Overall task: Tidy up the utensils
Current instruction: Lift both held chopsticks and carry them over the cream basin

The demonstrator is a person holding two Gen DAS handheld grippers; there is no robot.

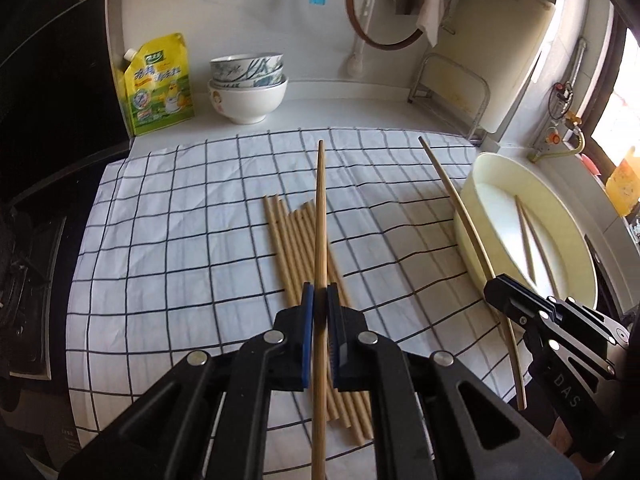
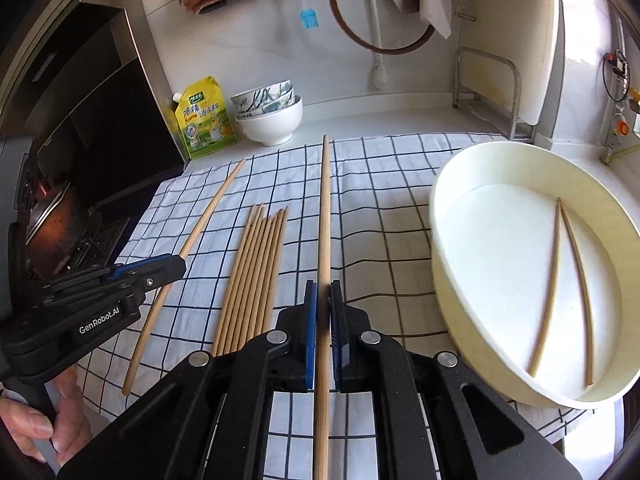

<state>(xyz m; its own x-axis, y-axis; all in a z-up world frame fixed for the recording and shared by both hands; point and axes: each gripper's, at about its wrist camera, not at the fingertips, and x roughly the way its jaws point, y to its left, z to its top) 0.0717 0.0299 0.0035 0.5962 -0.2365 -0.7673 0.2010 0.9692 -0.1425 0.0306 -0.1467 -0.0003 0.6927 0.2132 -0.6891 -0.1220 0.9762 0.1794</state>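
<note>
**Both tongs gripping chopsticks**

The left tongs [image 1: 319, 294] are closed on one chopstick [image 1: 320, 216], held above the loose chopstick bundle [image 1: 296, 248] on the checked cloth [image 1: 180, 220]. The right tongs [image 2: 323, 292] clamp a second chopstick [image 2: 325, 216]. To their right, the oval basin [image 2: 448, 240] contains two chopsticks [image 2: 552, 280].

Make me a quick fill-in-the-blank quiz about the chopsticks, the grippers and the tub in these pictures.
1. Each gripper, left and right, is shut on ___ chopstick.
2. The cream tub holds ___ chopsticks.
3. The loose chopsticks lie on a ___ cloth.
4. The stacked bowls stand beside a ___ pouch.

Missing words: one; two; checked; yellow
</note>
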